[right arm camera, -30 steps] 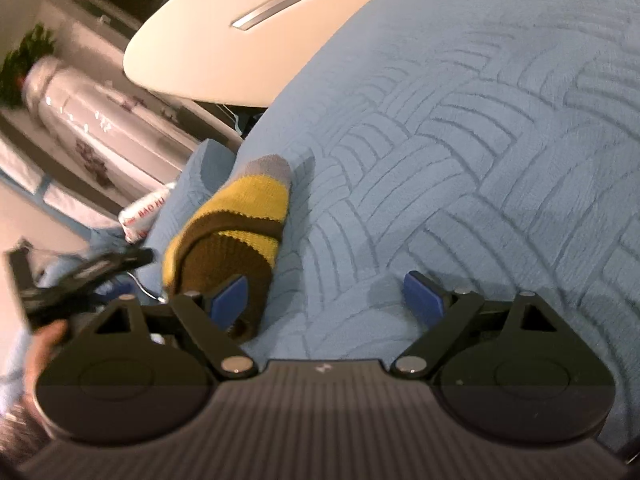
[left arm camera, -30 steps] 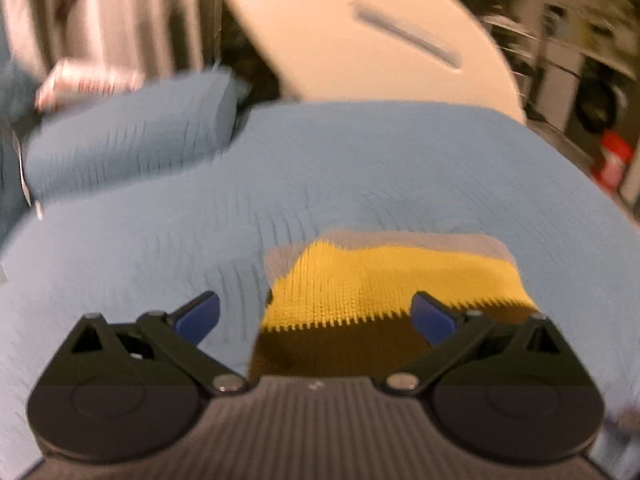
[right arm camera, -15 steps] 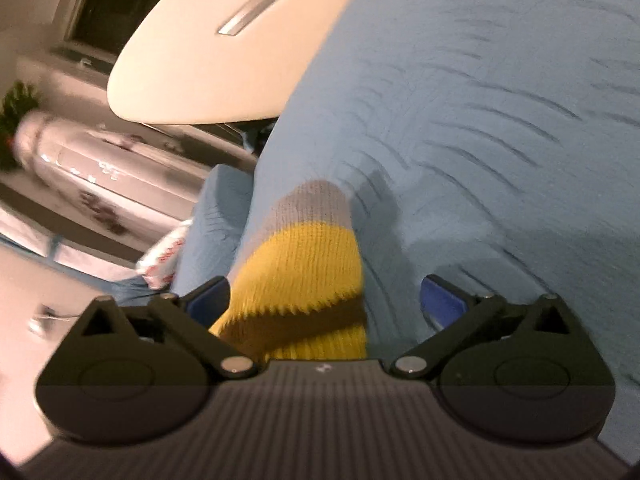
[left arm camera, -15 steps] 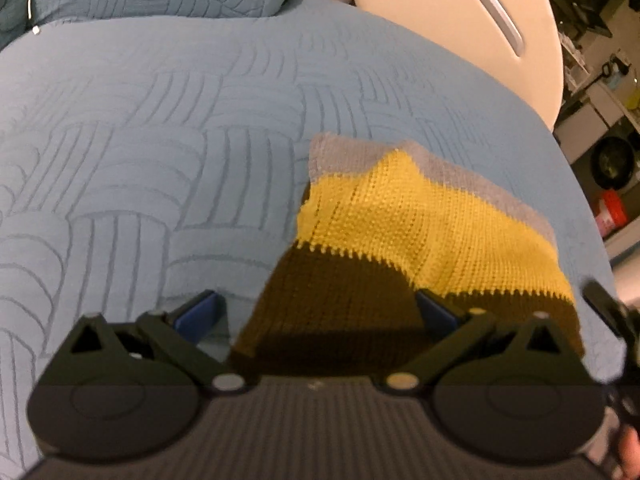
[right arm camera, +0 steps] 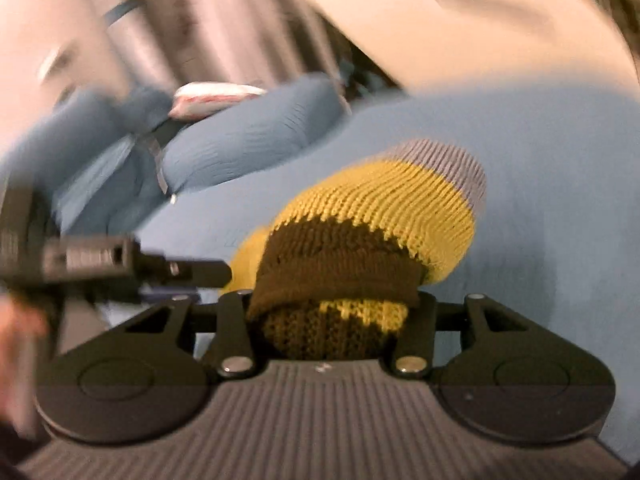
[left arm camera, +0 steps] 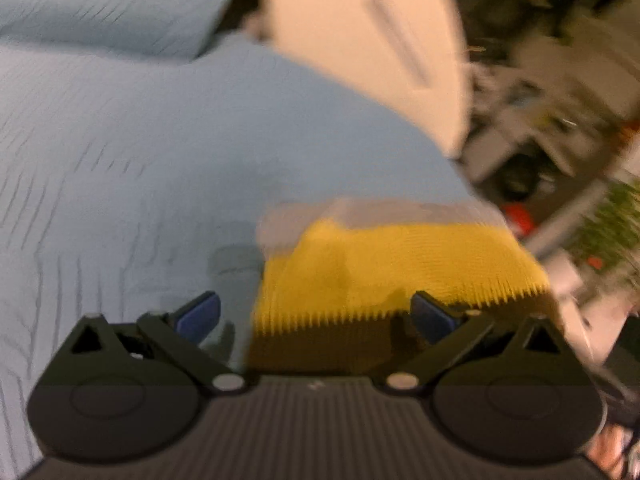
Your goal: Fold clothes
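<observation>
A folded knit garment with yellow, brown and grey stripes (left arm camera: 384, 268) lies on the blue quilted bed (left arm camera: 120, 152). My left gripper (left arm camera: 316, 314) is open, its blue pads either side of the garment's near brown edge. In the right wrist view my right gripper (right arm camera: 332, 312) is shut on the garment's thick folded brown end (right arm camera: 340, 276), which bulges up between the jaws. The left gripper (right arm camera: 120, 260) shows at the left of that view. Both views are motion-blurred.
A blue pillow (left arm camera: 104, 8) lies at the head of the bed. A cream curved headboard (left arm camera: 360, 40) stands behind. Cluttered room, a red object (left arm camera: 516, 216) and a plant (left arm camera: 608, 224) lie beyond the bed's right edge.
My right gripper has closed on the garment's folded end; it was open around it before. My left gripper has swung and stays open over the garment's near edge.
</observation>
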Motion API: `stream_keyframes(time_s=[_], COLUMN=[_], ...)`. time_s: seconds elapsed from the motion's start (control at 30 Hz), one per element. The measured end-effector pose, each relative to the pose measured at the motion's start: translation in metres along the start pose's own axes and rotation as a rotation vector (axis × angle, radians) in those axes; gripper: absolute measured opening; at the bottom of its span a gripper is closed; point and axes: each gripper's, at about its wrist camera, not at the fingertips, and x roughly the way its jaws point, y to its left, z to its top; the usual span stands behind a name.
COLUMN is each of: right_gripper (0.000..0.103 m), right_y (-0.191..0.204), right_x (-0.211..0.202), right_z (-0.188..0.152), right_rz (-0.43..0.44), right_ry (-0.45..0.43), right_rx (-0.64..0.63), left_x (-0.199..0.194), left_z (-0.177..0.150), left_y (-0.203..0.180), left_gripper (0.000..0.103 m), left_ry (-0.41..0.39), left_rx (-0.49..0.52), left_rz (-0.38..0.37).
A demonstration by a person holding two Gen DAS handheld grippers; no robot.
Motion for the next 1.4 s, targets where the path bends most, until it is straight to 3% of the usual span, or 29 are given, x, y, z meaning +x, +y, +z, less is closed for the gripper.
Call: stream_keyframes(time_s=[0.03,0.13,0.17,0.23,0.3,0.4,0.43,0.5,0.6,0.67,0.8,0.9,0.93,0.97,1.07,1.13,1.27,1.33,1.4], right_gripper=[0.048,0.049,0.049,0.049,0.051,0.055,0.058,0.060,0.071,0.092,0.096,0.101,0.094,0.061,0.050,0.050,0.050,0.050,0.050], right_y=[0.019,0.054,0.061,0.074,0.088,0.106,0.111,0.119,0.117,0.110,0.104,0.103,0.097,0.090,0.077,0.060,0.053,0.060,0.070], right_x=[-0.021,-0.051,-0.053,-0.057,-0.054,-0.045,-0.042,-0.043,-0.043,-0.042,-0.043,-0.032,-0.026,-0.021,-0.023,-0.035,-0.052,-0.059,-0.060], right_z=[0.009,0.014,0.007,-0.017,-0.065,-0.141,-0.162,-0.194,-0.188,-0.177,-0.170,-0.171,-0.162,-0.147,-0.106,-0.065,-0.036,-0.032,-0.038], right_rz=[-0.047,-0.182,-0.219,-0.302,-0.295,-0.163,-0.114,-0.172,-0.234,-0.285,-0.279,-0.227,-0.182,-0.123,-0.049,0.021,0.097,0.138,0.154], right_ry=[-0.049,-0.117,-0.126,-0.145,-0.101,0.074,0.139,0.102,0.072,0.055,0.030,0.064,0.122,0.191,0.233,0.205,0.150,0.152,0.158], right_rx=[-0.212,-0.646,-0.745,-0.957,-1.108,-1.220,-1.231,-1.271,-1.231,-1.196,-1.250,-1.360,-1.311,-1.204,-0.949,-0.793,-0.853,-0.968,-1.072], left_x=[-0.004,-0.035,-0.044,-0.053,-0.058,-0.059,-0.060,-0.061,-0.062,-0.057,-0.039,-0.039,-0.041,-0.040,-0.039,-0.038,-0.029,-0.022,-0.011], left_z=[0.000,-0.005,-0.012,-0.023,-0.039,-0.060,-0.066,-0.081,-0.089,-0.100,-0.125,-0.136,-0.136,-0.140,-0.149,-0.154,-0.177,-0.187,-0.204], left_y=[-0.004,-0.036,-0.049,-0.064,-0.074,-0.079,-0.082,-0.090,-0.095,-0.101,-0.112,-0.120,-0.120,-0.123,-0.126,-0.130,-0.143,-0.150,-0.159], left_gripper=[0.103,0.103,0.103,0.103,0.103,0.103,0.103,0.103,0.103,0.103,0.103,0.103,0.103,0.103,0.103,0.103,0.103,0.103,0.103], left_ry=[-0.015,-0.144,-0.181,-0.201,-0.191,-0.090,-0.061,-0.029,-0.019,0.010,0.079,0.072,0.071,0.071,0.059,0.039,-0.134,-0.144,-0.094], left_rx=[0.031,0.319,0.446,0.586,0.688,0.734,0.760,0.858,0.931,1.030,1.115,1.134,1.137,1.156,1.202,1.237,1.400,1.482,1.615], left_rz=[0.004,0.068,0.104,0.124,0.109,0.039,0.015,-0.022,-0.056,-0.091,-0.123,-0.145,-0.146,-0.143,-0.124,-0.114,-0.044,-0.034,-0.024])
